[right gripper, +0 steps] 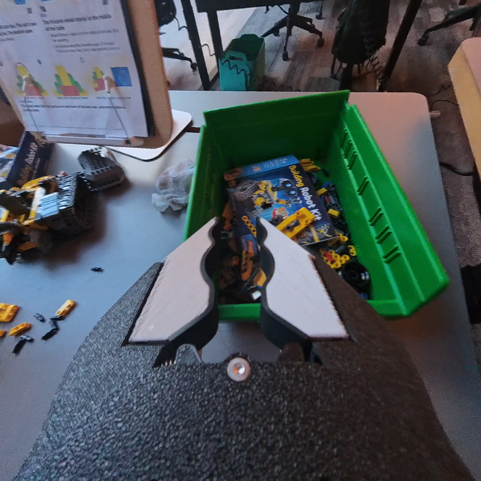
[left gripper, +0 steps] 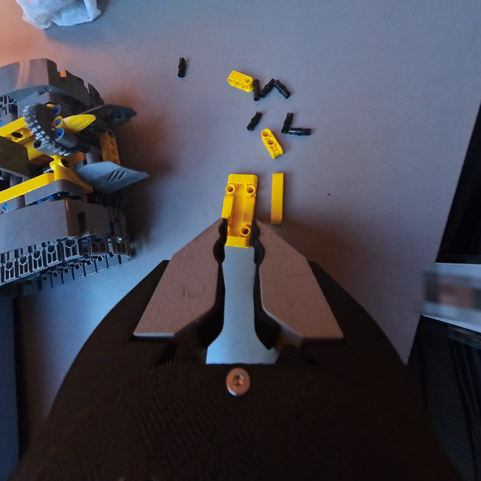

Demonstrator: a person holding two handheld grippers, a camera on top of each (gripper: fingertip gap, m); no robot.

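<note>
Two grippers: we see both over one grey table.
Green bin: at the table's right edge, filled with loose parts and a blue booklet.
Tracked model: toward the table's left edge.
Right gripper: fingers apart, holding nothing, above the bin's near wall.
Left gripper: closed onto a yellow panel piece lying mid-table.
Yellow beam: just beside the panel.
Black pins: scattered beyond.

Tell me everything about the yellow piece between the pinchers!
The yellow block is a longish plastic building piece, smooth and bright. Its upturned face has round holes near the corners and a raised ridge down the middle. It lies flat on the grey table, pointing away from the camera. The left gripper fingertips sit against both sides of its near end. A thin yellow bar lies beside it, apart.
</note>
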